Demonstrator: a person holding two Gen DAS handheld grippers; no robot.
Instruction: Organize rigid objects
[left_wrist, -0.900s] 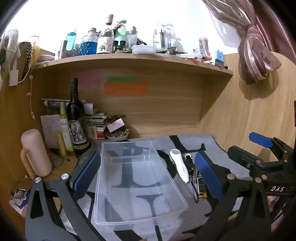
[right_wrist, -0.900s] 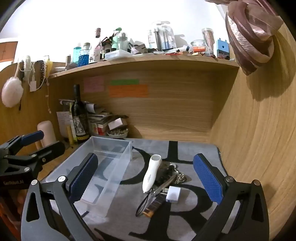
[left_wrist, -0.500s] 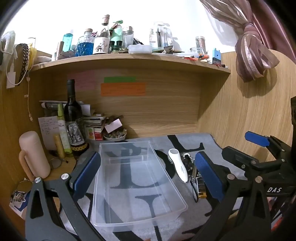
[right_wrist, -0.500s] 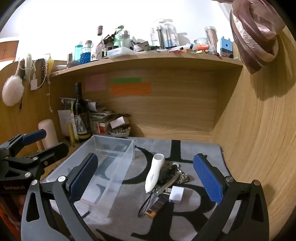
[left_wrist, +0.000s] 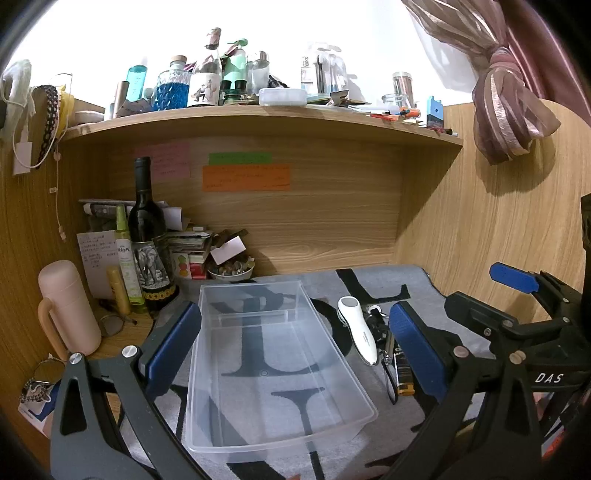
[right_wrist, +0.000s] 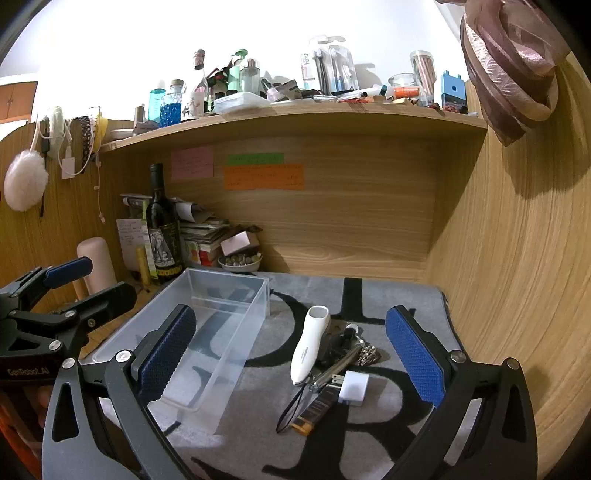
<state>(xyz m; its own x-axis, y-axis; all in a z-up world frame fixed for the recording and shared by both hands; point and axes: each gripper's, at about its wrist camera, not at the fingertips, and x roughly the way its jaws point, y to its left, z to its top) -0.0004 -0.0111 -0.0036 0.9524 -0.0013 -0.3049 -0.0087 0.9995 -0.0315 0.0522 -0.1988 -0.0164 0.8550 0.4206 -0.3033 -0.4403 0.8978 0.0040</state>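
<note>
A clear, rectangular plastic storage bin (left_wrist: 273, 365) with a rolled rim and an empty floor lies lengthwise on a grey rug with large black letters (left_wrist: 417, 295); the lettering reads straight through its bottom and walls. Just beside its right long wall lies a small heap of rigid things: a white, tapered plastic handheld device (right_wrist: 308, 345) with a rounded grey head points toward the back of the desk, and against it rest a bunch of dark keys on a metal chain (right_wrist: 354, 345), a white cube-shaped wall charger (right_wrist: 354, 388) with its prongs toward the device, a slim dark lighter with an orange end (right_wrist: 310, 411) and a thin black cord loop (right_wrist: 291, 408). None of these touches the bin. The left gripper (left_wrist: 295, 343) hangs over the bin with its blue-padded jaws spread as wide as they go, one pad outside the bin's left wall and the other over the key heap, gripping nothing. The right gripper (right_wrist: 291, 354) hangs over the heap, its jaws likewise fully spread and empty, the left pad above the bin's near right corner. At the back left stand a dark glass wine bottle with an elephant label (left_wrist: 147, 243) and a pale pink insulated mug with a handle (left_wrist: 66, 306). Against the earlier frames, bin and heap lie where they did and both pairs of jaws are as wide; only the views have shifted slightly, the desk's shelf sitting a little lower in the right camera's picture.
</note>
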